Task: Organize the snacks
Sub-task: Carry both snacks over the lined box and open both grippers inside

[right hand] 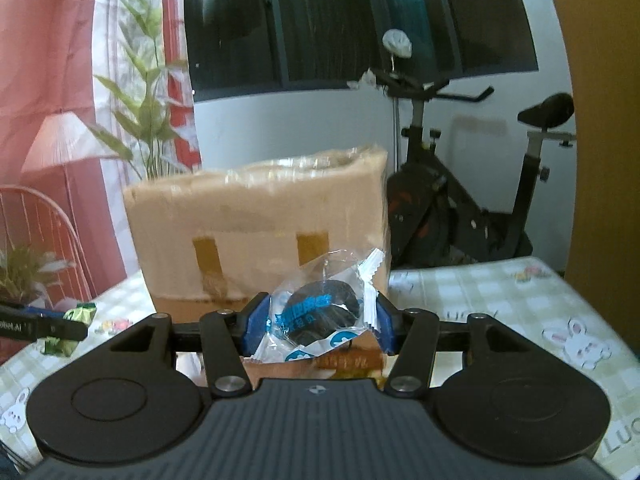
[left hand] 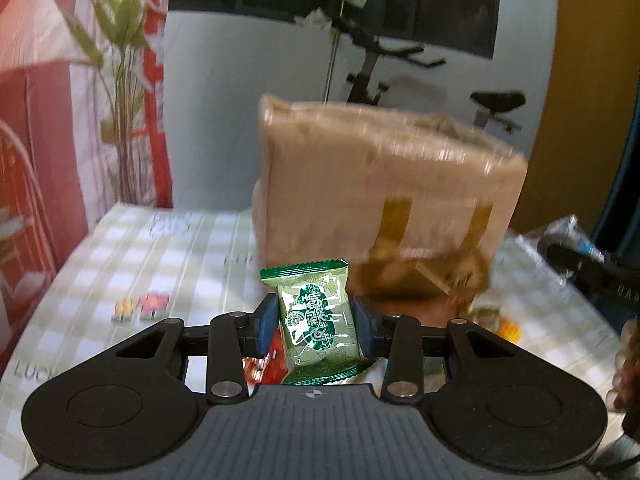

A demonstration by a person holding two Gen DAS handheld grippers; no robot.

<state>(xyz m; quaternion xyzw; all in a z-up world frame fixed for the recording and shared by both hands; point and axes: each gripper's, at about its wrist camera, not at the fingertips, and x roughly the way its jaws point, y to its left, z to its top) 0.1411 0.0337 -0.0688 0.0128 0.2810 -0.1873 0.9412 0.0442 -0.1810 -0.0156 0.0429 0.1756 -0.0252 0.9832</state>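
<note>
My left gripper [left hand: 316, 326] is shut on a green foil snack packet [left hand: 318, 320], held upright above the checked tablecloth. A taped cardboard box [left hand: 380, 200] stands just beyond it. My right gripper [right hand: 316, 320] is shut on a clear packet with a dark cookie and blue print [right hand: 320, 312], held in front of the same box [right hand: 256, 228]. The left gripper's finger and green packet [right hand: 68, 320] show at the left edge of the right wrist view. The right gripper with its clear packet [left hand: 576, 240] shows at the right edge of the left wrist view.
The table has a green-and-white checked cloth [left hand: 168, 248] with rabbit prints [right hand: 580, 344]. Red and orange snack wrappers [left hand: 264, 364] lie under my left gripper. A plant [right hand: 148, 120] and a red chair [right hand: 44, 232] stand at the left; an exercise bike [right hand: 480, 208] stands behind.
</note>
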